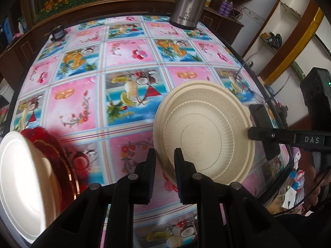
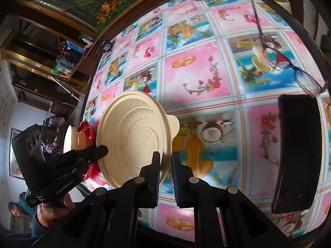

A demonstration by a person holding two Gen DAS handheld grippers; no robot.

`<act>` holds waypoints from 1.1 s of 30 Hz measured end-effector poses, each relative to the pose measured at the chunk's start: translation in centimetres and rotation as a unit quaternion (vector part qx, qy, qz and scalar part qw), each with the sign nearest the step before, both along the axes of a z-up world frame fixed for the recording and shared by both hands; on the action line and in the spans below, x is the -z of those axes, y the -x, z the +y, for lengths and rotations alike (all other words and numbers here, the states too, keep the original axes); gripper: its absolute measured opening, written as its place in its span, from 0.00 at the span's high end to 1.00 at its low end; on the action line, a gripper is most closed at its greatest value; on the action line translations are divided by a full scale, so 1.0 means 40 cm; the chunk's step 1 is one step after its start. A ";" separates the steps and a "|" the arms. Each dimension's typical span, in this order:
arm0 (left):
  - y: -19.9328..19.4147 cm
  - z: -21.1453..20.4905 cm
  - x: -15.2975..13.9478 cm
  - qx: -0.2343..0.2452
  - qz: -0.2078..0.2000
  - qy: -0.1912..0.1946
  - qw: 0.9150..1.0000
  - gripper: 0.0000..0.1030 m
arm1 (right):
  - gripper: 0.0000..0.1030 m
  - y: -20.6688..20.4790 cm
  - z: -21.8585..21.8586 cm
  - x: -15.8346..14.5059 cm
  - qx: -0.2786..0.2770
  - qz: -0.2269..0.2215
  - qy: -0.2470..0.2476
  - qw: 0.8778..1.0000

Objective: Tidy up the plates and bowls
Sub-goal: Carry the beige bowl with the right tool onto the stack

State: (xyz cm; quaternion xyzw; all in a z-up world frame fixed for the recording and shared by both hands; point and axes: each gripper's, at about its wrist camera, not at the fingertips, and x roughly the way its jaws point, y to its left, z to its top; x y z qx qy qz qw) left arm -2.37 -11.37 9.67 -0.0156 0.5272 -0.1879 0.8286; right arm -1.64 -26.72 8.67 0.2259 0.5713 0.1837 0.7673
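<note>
Two grippers pinch one cream bowl (image 1: 206, 136) by its rim, bottom side toward both cameras, tilted above the patterned tablecloth (image 1: 86, 103). In the left wrist view, the left gripper (image 1: 165, 165) clamps the rim at 7 o'clock, and the right gripper (image 2: 165, 165) grips it at 3 o'clock. A white bowl (image 1: 22, 177) sits on a red plate (image 1: 53, 155) at 8 o'clock.

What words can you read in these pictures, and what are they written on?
"DAS": on the right hand-held gripper.
"GenRobot.AI": on the left hand-held gripper.
Embossed marks on the cream bowl: too faint to read.
Print on the steel kettle: too blurred.
</note>
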 end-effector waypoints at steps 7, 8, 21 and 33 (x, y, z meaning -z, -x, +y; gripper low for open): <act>0.011 0.064 -0.031 -0.027 -0.014 0.006 1.000 0.84 | 0.88 -0.020 0.062 -0.034 -0.025 -0.013 -0.001 1.000; 0.013 0.074 -0.036 -0.031 -0.016 0.006 0.999 0.83 | 0.88 -0.021 0.071 -0.039 -0.029 -0.016 -0.001 0.999; 0.052 0.204 -0.109 -0.084 -0.048 0.016 0.995 0.83 | 0.88 -0.046 0.194 -0.106 -0.076 -0.034 -0.011 0.996; 0.121 0.403 -0.160 -0.173 -0.070 0.013 0.982 0.83 | 0.88 -0.068 0.386 -0.184 -0.151 -0.054 -0.029 0.987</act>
